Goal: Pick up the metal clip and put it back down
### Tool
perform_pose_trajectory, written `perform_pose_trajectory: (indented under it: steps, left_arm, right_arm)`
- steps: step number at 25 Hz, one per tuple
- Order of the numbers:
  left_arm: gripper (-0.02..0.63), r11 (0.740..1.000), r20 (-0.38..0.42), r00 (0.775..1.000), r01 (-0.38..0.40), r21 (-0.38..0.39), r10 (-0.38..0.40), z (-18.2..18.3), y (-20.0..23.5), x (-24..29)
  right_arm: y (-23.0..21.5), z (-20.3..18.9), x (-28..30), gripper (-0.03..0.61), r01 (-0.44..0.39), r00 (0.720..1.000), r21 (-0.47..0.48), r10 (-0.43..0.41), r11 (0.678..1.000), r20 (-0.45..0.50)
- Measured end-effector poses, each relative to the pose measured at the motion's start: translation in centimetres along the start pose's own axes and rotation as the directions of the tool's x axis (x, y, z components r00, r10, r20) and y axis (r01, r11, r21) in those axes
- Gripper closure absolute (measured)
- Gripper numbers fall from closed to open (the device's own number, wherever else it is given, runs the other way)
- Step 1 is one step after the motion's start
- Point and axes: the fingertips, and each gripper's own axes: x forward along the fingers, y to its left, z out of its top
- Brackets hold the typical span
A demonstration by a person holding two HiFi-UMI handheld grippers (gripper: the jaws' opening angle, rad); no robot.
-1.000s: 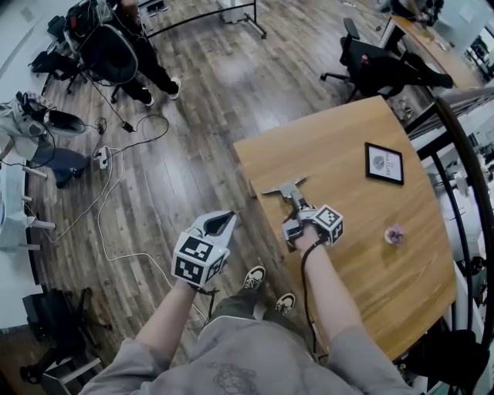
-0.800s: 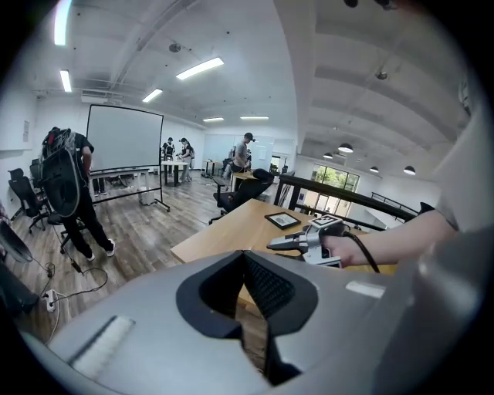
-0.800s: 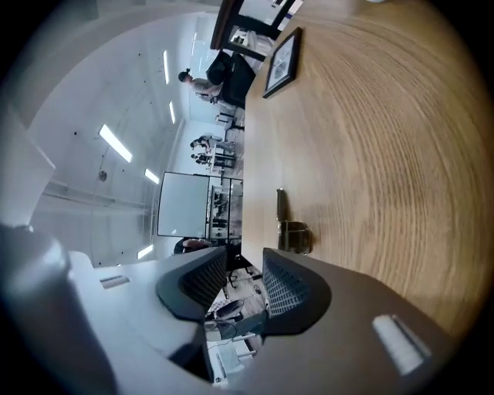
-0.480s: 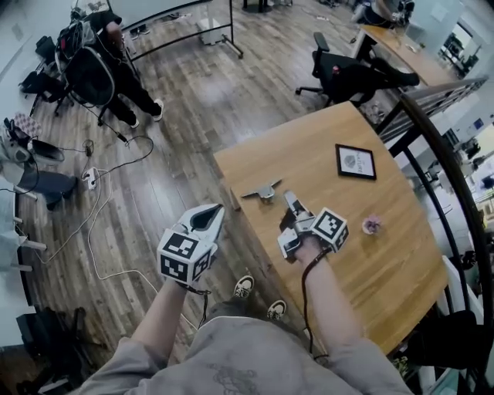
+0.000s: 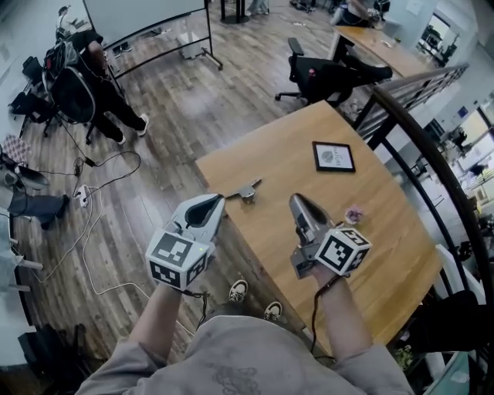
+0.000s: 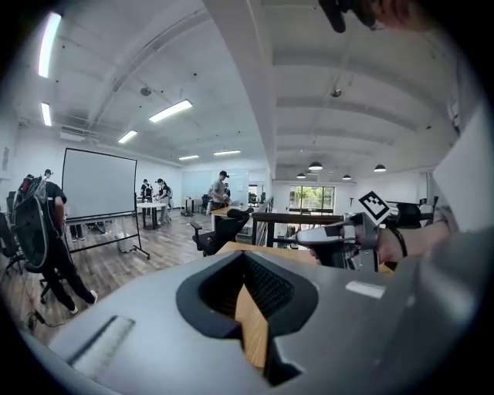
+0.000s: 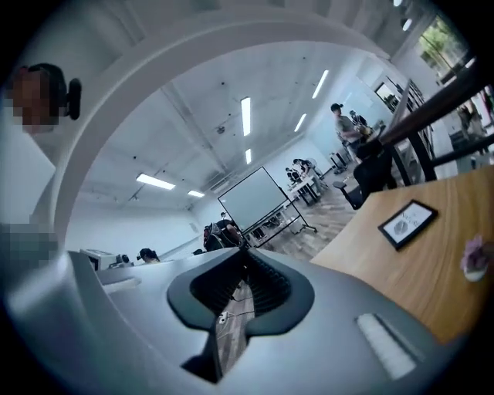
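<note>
The metal clip [image 5: 244, 189] lies flat on the wooden table [image 5: 293, 154], near its left edge, with nothing touching it. Both grippers hang raised in front of me, well above the table. My left gripper [image 5: 210, 202] [image 6: 245, 258] is left of the clip over the table edge, shut and empty. My right gripper [image 5: 299, 200] [image 7: 245, 254] is right of the clip and points level. Its jaws have just been closing and now meet at the tip with nothing between them. The left gripper view also catches the right gripper [image 6: 340, 235].
A black-framed picture [image 5: 333, 156] [image 7: 407, 224] and a small pink flower [image 5: 354, 214] [image 7: 476, 257] sit on the table. A dark railing [image 5: 409, 127] runs behind it. An office chair [image 5: 324, 77], a whiteboard [image 5: 147, 15], a person [image 5: 85, 85] and floor cables [image 5: 100, 193] surround it.
The right gripper has come away from the clip, risen, rolled and closed its jaws. The left gripper has risen too. The clip stays on the table.
</note>
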Motion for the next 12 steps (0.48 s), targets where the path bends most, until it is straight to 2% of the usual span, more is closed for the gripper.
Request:
perform_pose_trajectory:
  steps: [4,8,12]
  left_arm:
    - [0.612,1.0,0.052,0.999,0.013,0.022,-0.015,2.2,-2.0,0.4]
    - [0.612,0.997,0.081,0.994,0.067,0.039,-0.07,3.7,-4.9,0.9]
    - [0.612,0.993,0.115,0.987,0.103,0.054,-0.109,5.1,-7.9,0.9]
  right_arm:
    - [2.2,2.0,-3.6,0.543,0.01,1.0,-0.136,-0.007,0.991,0.022]
    - [3.3,4.2,-7.6,0.561,0.08,0.995,-0.286,-0.058,0.955,0.086]
    - [3.9,5.5,-11.3,0.566,0.131,0.988,-0.35,-0.093,0.928,0.123]
